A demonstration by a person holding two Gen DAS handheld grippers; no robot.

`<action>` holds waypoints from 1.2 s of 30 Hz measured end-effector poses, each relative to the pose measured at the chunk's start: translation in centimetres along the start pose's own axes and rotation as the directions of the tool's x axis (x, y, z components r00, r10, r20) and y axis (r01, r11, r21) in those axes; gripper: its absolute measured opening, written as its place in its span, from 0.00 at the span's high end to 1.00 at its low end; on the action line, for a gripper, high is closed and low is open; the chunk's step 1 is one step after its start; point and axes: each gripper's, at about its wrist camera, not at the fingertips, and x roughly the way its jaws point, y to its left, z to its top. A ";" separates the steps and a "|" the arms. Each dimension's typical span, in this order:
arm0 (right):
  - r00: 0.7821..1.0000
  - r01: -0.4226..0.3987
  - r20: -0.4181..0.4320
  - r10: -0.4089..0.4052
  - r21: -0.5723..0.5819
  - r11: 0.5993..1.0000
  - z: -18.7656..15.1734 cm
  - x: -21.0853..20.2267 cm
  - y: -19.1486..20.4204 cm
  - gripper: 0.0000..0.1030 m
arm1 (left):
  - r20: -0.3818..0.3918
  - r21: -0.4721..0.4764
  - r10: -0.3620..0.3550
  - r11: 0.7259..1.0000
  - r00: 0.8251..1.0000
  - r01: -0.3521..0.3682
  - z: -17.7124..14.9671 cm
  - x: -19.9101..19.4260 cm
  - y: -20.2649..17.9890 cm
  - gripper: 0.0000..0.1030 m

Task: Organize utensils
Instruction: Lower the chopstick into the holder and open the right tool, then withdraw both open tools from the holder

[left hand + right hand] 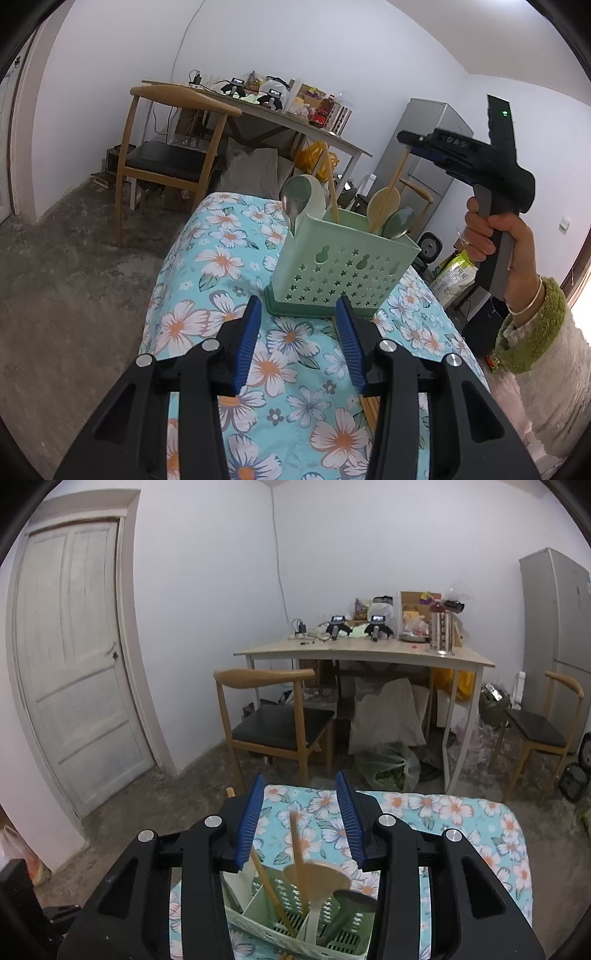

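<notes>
A pale green star-punched utensil holder [341,273] stands upright at 12 o'clock, holding spoons [295,201], a wooden ladle [384,203] and chopsticks [331,184]; more chopsticks [369,406] lie flat at 5 o'clock

- The chopsticks [370,408] lying on the cloth slip under the left gripper [297,314], ends hidden.
- One chopstick [296,843] over the holder [258,921] is blurred.
- The holder's base is cut off.

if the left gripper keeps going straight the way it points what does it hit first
Most likely the green utensil holder: it stands just beyond the open left gripper, its perforated front wall in line with the gap. How far apart they are is hard to judge.
</notes>
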 end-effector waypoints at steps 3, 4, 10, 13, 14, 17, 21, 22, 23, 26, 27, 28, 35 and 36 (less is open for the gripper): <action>1.000 -0.003 0.024 0.003 0.032 0.999 0.2 -1.8 -0.6 0.58 | -0.006 -0.001 -0.007 1.000 1.000 0.007 0.0 0.2 0.0 0.61; 0.999 -0.007 0.032 0.006 0.047 0.999 0.2 -2.6 -1.0 0.58 | -0.008 -0.001 -0.008 1.000 1.000 0.008 0.0 0.3 -0.1 0.61; 0.996 -0.031 0.087 0.020 0.129 0.991 -0.8 -8.2 -3.2 0.56 | -0.022 0.003 -0.022 1.000 1.000 0.022 -0.3 0.8 -0.5 0.61; 0.996 -0.052 0.084 0.037 0.175 0.983 -2.5 -10.5 -4.3 0.55 | -0.031 0.002 -0.033 0.999 0.999 0.033 -0.4 1.0 -0.7 0.61; 0.996 -0.053 0.076 0.040 0.186 0.981 -3.0 -10.8 -4.6 0.55 | -0.035 0.001 -0.035 0.999 0.999 0.035 -0.5 1.1 -0.8 0.61; 0.998 -0.059 0.037 0.051 0.250 0.967 -5.2 -11.9 -5.9 0.55 | -0.049 0.000 -0.045 0.999 0.998 0.045 -0.8 1.5 -1.0 0.61; 0.995 -0.087 -0.018 0.101 0.372 0.924 -9.1 -12.7 -7.5 0.54 | -0.069 0.004 -0.053 0.999 0.996 0.053 -1.2 1.8 -1.4 0.61; 0.991 -0.101 -0.036 0.127 0.407 0.908 -10.3 -12.6 -7.7 0.54 | -0.077 0.004 -0.053 0.999 0.996 0.054 -1.4 1.9 -1.5 0.61; 0.988 -0.107 -0.055 0.145 0.432 0.895 -11.2 -12.2 -7.9 0.54 | -0.086 0.003 -0.054 0.998 0.995 0.055 -1.6 2.1 -1.5 0.61; 0.972 -0.115 -0.120 0.202 0.506 0.855 -14.7 -11.4 -8.0 0.54 | -0.115 -0.003 -0.063 0.998 0.991 0.063 -2.1 2.6 -1.7 0.61; 0.965 -0.113 -0.145 0.220 0.527 0.842 -15.8 -11.0 -7.8 0.54 | -0.128 -0.003 -0.068 0.998 0.989 0.069 -2.4 2.9 -1.9 0.61; 0.953 -0.111 -0.175 0.246 0.555 0.824 -17.3 -10.4 -7.5 0.54 | -0.139 -0.006 -0.075 0.997 0.987 0.075 -2.7 3.1 -1.9 0.61; 0.860 -0.100 -0.295 0.417 0.704 0.703 -24.3 -6.3 -5.5 0.61 | -0.275 -0.111 -0.220 0.974 0.936 0.197 -5.9 5.4 -2.5 0.61; 0.849 -0.097 -0.302 0.435 0.719 0.688 -24.9 -5.8 -5.3 0.62 | -0.297 -0.137 -0.253 0.966 0.921 0.221 -6.5 5.9 -2.6 0.61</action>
